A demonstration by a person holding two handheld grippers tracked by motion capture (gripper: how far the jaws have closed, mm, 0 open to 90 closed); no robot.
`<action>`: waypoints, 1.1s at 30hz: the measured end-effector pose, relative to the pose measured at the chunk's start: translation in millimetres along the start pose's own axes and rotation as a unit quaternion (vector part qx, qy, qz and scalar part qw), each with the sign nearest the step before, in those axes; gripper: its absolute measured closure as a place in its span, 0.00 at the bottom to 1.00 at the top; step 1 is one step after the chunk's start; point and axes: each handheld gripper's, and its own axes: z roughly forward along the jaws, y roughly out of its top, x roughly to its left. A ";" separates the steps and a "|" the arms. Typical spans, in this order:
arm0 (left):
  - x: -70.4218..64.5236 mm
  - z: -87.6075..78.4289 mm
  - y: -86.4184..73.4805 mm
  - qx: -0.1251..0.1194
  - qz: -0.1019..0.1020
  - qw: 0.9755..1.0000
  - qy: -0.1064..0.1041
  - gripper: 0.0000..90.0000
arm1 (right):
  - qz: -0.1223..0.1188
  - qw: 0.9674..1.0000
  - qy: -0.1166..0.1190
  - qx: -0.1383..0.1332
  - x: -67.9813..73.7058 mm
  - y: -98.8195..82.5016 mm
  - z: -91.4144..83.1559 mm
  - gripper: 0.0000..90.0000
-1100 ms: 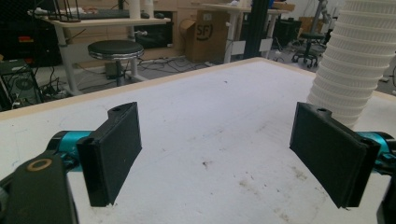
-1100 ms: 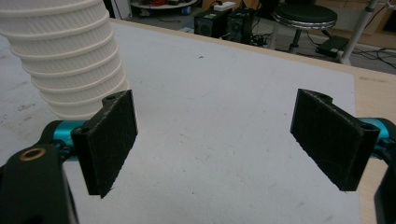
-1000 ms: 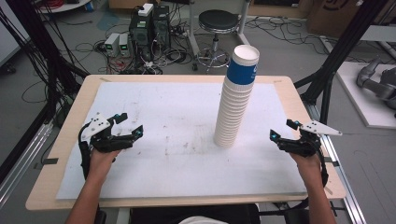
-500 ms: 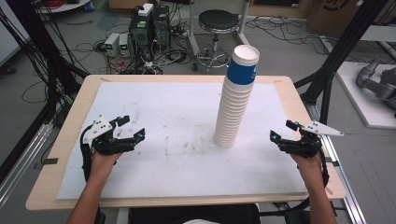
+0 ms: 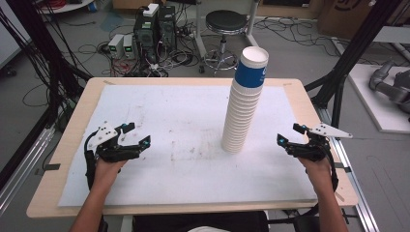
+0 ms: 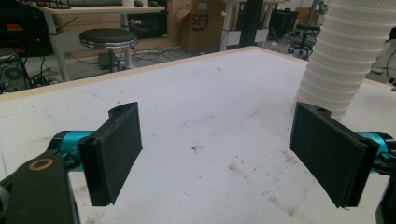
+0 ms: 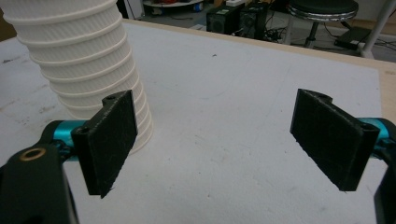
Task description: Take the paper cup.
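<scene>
A tall stack of cups (image 5: 243, 104) stands upright on the white sheet (image 5: 183, 121) that covers the table (image 5: 72, 130), right of the sheet's middle and leaning slightly toward the far right at its top. The cups are white and ribbed, nested mouth up, and the top one (image 5: 252, 66) wears a blue band. No gripper touches the stack. The right gripper (image 5: 290, 135) hovers low over the sheet's right edge, near the base of the stack and level with it, with its jaws spread wide and nothing between them; in the right gripper view the stack (image 7: 88, 60) rises just behind the gripper's left jaw, clear of it. The left gripper (image 5: 138, 136) sits over the left part of the sheet, well apart from the stack, its jaws likewise wide apart and empty; in the left gripper view the stack (image 6: 345, 51) stands beyond the right jaw. Each gripper is held by a hand coming from the near edge. Past the far edge stand a black stool (image 5: 226, 21) and computer boxes (image 5: 153, 24) among cables on the floor.
</scene>
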 end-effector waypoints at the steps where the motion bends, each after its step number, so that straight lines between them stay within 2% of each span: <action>1: -0.2 -0.1 0.0 0.000 0.000 1.000 0.000 0.19 | 0.000 1.000 0.000 0.000 0.5 0.0 -0.3 0.17; 12: -4.9 2.9 5.1 -0.003 0.007 1.000 -0.010 0.19 | -0.001 1.000 0.001 -0.001 3.3 0.0 -1.2 0.17; 21: -4.6 3.7 2.5 0.002 0.005 1.000 -0.008 0.19 | -0.002 1.000 0.011 -0.013 6.4 6.4 -2.2 0.17; 27: -3.7 3.7 1.8 0.004 0.002 1.000 -0.006 0.19 | -0.006 0.999 0.037 -0.032 17.8 21.6 -2.3 0.17; 28: -3.6 3.8 2.1 0.004 0.002 1.000 -0.007 0.19 | -0.002 0.998 0.047 -0.042 21.2 26.5 -2.2 0.17; 29: -3.5 3.8 2.4 0.004 0.003 1.000 -0.007 0.19 | -0.004 0.996 0.069 -0.059 27.5 37.1 -2.4 0.17; 32: -3.8 4.5 3.2 0.002 0.002 1.000 -0.008 0.19 | -0.012 0.994 0.083 -0.071 34.5 48.1 -2.8 0.17; 33: -3.9 4.8 3.3 0.002 0.002 1.000 -0.008 0.19 | -0.027 0.991 0.103 -0.082 43.3 61.2 -2.1 0.17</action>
